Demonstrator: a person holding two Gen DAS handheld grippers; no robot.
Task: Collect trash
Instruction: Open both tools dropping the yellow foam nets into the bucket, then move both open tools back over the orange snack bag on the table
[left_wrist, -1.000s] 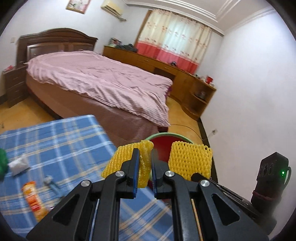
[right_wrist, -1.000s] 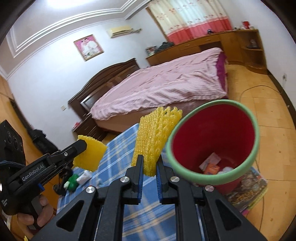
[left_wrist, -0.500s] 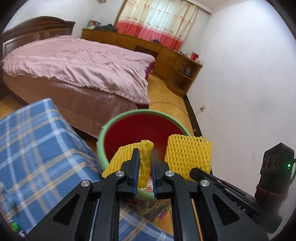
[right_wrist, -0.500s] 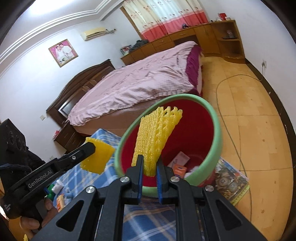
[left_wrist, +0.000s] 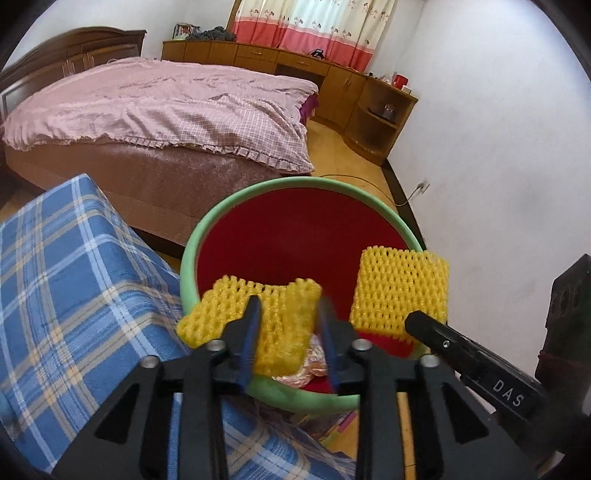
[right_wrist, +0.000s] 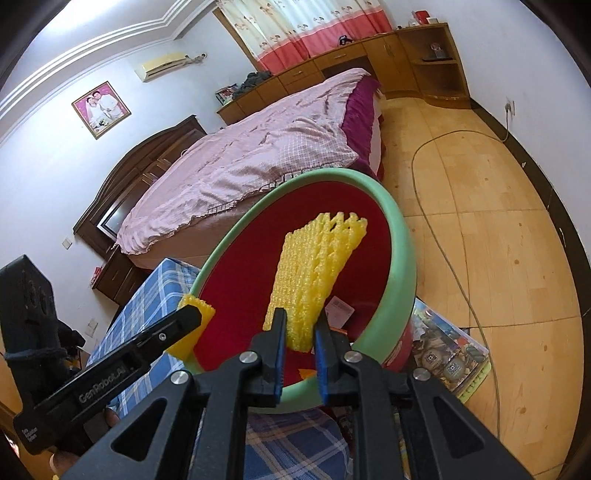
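Foam fruit nets, two yellow pieces, both over the mouth of the red bin (left_wrist: 295, 236) with the green rim. Left gripper (left_wrist: 290, 325) carries one folded foam net (left_wrist: 277, 325); its jaws have just been opening and now stand apart, the net loose between them, resting against the left pad with a gap on the right side, so it looks about to drop. Right gripper (right_wrist: 300, 332) has the other foam net (right_wrist: 317, 266) standing upright out of the jaws; those jaws have just started opening too, and the net's lower end sits between the pads with the left pad against it; whether the right pad touches it cannot be told.

Handling judgement: the nets look very light, soft and springy, crushable mesh, not fragile, not slippery. Any edge or fold works as a grasp point; a thin pinch is enough. Being so light, one could catch on a pad or drift onto the rim rather than fall straight in.

Bin contents: crumpled pinkish wrapper (left_wrist: 314, 363) at the bottom in the left view; a white labelled slip (right_wrist: 338, 308) and an orange scrap (right_wrist: 306, 373) in the right view. Bin sits on magazines (right_wrist: 447, 354) on the wooden floor, just beside the blue plaid-covered surface (left_wrist: 74, 266). Pink-covered bed (left_wrist: 166, 107) behind.
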